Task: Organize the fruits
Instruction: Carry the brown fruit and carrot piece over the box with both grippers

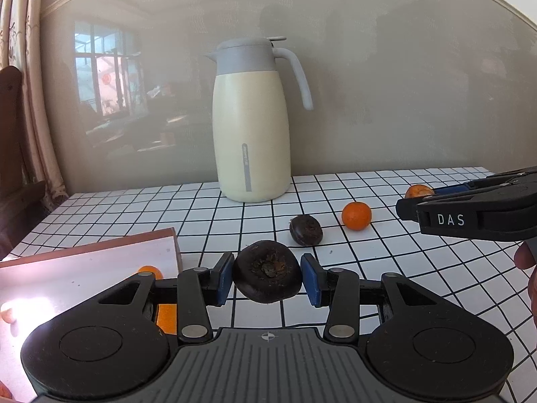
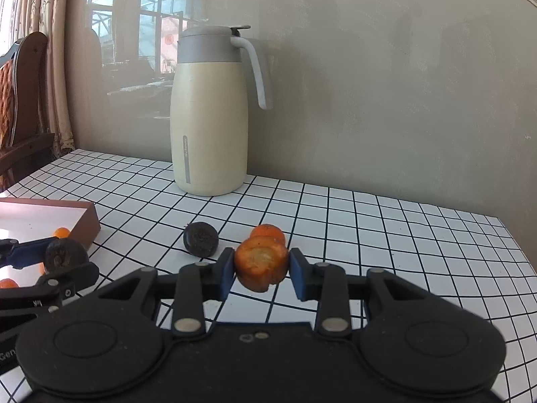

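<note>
My left gripper [image 1: 267, 277] is shut on a dark brown round fruit [image 1: 267, 275], held above the table beside the pink tray [image 1: 100, 255]. My right gripper [image 2: 261, 270] is shut on an orange fruit [image 2: 261, 265] a little above the table. It also shows at the right edge of the left wrist view [image 1: 407, 206], with that fruit [image 1: 418, 190] partly hidden. A second dark fruit [image 1: 306, 230] [image 2: 201, 239] and another orange fruit [image 1: 356, 215] [image 2: 267, 231] lie on the table. Small orange fruits [image 2: 61, 232] sit in the tray [image 2: 50, 211].
A cream thermos jug [image 1: 252, 127] [image 2: 208, 114] with a grey lid stands at the back by the wall. The table has a white grid-pattern cloth [image 1: 369, 268]. A wooden chair [image 2: 23, 100] and curtains are at the left.
</note>
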Available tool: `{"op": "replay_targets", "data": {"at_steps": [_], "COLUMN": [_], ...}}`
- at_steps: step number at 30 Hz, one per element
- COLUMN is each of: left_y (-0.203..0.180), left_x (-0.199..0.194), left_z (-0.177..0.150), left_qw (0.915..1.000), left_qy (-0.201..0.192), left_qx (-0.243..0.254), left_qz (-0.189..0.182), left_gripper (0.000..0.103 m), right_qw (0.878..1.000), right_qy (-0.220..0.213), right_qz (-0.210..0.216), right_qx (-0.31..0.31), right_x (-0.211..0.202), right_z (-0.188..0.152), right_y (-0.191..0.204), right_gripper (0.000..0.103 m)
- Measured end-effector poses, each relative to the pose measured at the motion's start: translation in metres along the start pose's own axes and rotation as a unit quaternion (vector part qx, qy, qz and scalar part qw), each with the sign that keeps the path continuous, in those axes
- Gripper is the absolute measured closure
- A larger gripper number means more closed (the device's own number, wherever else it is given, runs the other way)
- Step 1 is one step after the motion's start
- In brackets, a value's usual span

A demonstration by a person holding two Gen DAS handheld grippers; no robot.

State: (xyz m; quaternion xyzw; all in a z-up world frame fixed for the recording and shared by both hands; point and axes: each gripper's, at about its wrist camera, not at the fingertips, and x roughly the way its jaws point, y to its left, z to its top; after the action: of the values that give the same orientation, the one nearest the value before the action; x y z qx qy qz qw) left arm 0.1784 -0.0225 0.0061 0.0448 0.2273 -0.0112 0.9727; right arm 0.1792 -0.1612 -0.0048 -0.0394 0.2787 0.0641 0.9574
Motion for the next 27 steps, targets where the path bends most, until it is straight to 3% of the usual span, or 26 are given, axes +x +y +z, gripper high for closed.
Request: {"op": "replay_targets", "data": {"at_steps": [27], "left_y": [0.08], "left_x": [-0.016], "left_z": [-0.01], "left_qw": [0.998], "left_qy": [-0.007], "left_qx": [-0.031], "left_qz": [0.054], "left_gripper": [0.06], "right_qw": [0.998], "right_qy": [-0.018], "right_qz": [0.056], "right_qx": [-0.028], "right_x": [-0.004], "right_z": [0.019], "right_y": [0.078], "right_gripper": [0.077]}}
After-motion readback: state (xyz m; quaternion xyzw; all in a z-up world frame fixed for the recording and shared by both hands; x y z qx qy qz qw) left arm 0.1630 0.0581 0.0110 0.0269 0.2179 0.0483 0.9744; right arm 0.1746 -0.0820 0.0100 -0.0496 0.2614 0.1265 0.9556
